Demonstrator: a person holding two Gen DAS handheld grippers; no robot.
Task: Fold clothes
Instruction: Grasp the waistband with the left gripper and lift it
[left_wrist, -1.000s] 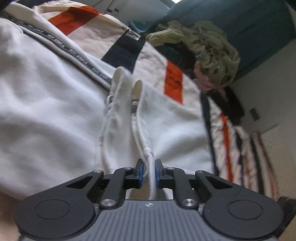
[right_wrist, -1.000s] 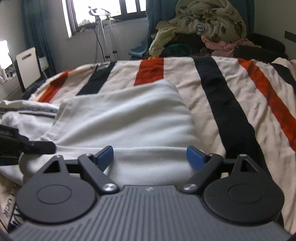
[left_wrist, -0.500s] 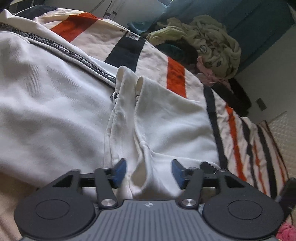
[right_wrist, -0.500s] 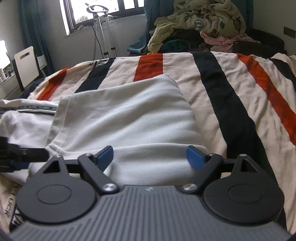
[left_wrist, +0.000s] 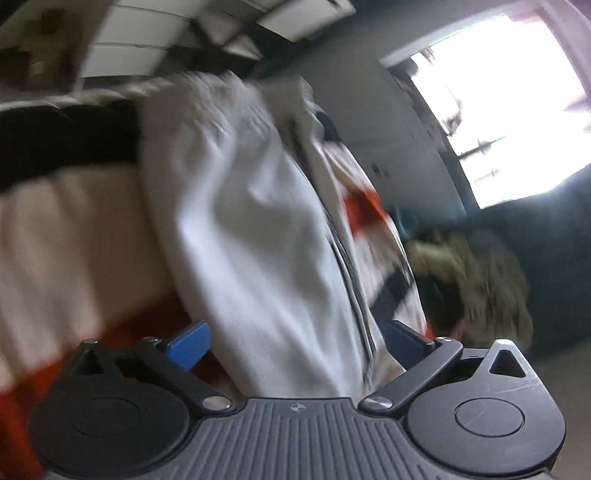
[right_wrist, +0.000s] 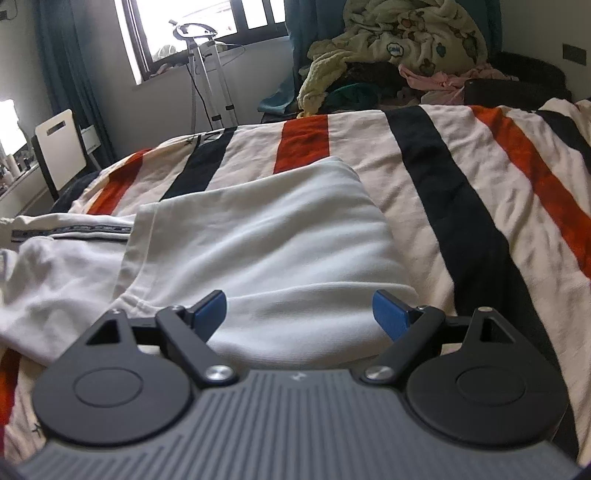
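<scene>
White garment (left_wrist: 266, 229) fills the blurred, tilted left wrist view, running between the spread blue pads of the left claw (left_wrist: 295, 341), which is released and grips nothing; the striped bedspread (left_wrist: 74, 229) lies beside it. From the right wrist, the garment (right_wrist: 280, 240) lies folded on the striped bedspread (right_wrist: 461, 177), just ahead of the released right claw (right_wrist: 299, 312).

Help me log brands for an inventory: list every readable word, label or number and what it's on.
Nothing reads clearly.
Printed tape on the white garment: lettering too small to read.
Blue patch on the yellow blanket: too small to read.
Dark marks on the striped bedspread: indistinct.
Left wrist view: motion-blurred, nothing legible.
</scene>
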